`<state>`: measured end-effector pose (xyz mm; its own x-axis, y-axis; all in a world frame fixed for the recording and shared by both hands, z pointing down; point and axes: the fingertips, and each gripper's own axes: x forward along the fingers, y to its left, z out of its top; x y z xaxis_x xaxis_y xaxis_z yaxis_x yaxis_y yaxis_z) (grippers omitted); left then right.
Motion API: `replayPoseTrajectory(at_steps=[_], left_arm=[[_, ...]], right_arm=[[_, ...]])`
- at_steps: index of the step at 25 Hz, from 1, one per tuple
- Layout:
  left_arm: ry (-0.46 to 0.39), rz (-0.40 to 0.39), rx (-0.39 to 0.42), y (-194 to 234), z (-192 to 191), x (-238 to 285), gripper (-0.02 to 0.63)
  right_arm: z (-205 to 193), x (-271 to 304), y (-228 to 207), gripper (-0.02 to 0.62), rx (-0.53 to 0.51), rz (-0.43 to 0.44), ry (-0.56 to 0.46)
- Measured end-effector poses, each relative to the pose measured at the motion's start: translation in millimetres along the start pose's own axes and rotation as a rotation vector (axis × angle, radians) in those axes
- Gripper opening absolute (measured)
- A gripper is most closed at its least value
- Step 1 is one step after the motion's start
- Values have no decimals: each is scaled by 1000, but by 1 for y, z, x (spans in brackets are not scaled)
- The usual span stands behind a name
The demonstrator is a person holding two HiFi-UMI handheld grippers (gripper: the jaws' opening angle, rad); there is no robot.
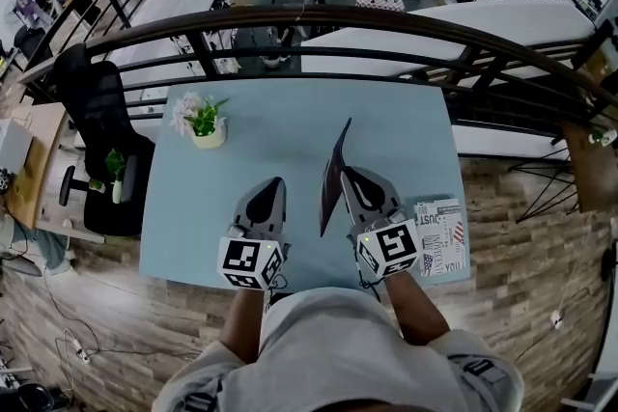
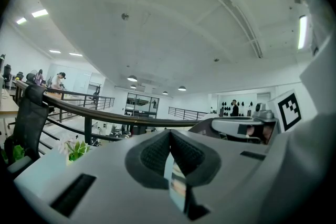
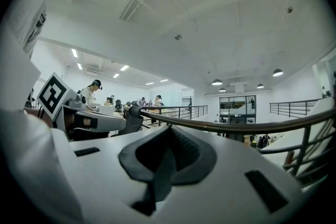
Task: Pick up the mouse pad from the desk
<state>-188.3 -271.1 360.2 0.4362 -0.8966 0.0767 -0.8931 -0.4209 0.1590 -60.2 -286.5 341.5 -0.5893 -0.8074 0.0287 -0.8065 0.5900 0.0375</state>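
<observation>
1: Two tools in shot, states?
2: Right tool (image 1: 346,173) is clenched on the thin dark flat mouse pad (image 1: 331,198). The right gripper view shows the sheet pinched edge-on between the black ribbed pads.
1: Left one?
2: Left tool (image 1: 277,180) has its jaws pressed together at the tips, with nothing between them. Only a pale strip of background shows in the slit lower down.
1: Where's the mouse pad exactly?
2: It stands upright on its edge over the light blue rectangular table (image 1: 290,111), between the two tools and just beside the left side of the right tool. Its far corner points toward the railing. Can't tell whether the lower edge touches the table.
1: Tool pose?
2: Both are level, side by side over the near half of the table, with the marker cubes toward the person.
1: Other stuff?
2: White pot of pink flowers and green leaves (image 1: 206,124) sits at the far left of the table, well apart from the pad. Printed paper with flags and lettering (image 1: 441,236) lies flat at the near right corner, just beside the right tool. Black office chair (image 1: 97,111) is off the table's left edge, and a dark curved metal railing (image 1: 386,22) runs behind the far edge.
</observation>
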Motion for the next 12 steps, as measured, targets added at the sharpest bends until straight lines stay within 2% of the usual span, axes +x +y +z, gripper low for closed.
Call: replayPoseTrajectory(at_steps=[12], left_arm=[[9, 9, 9, -3, -3, 1, 12]], right_arm=[[-4, -3, -4, 15, 17, 1, -3]])
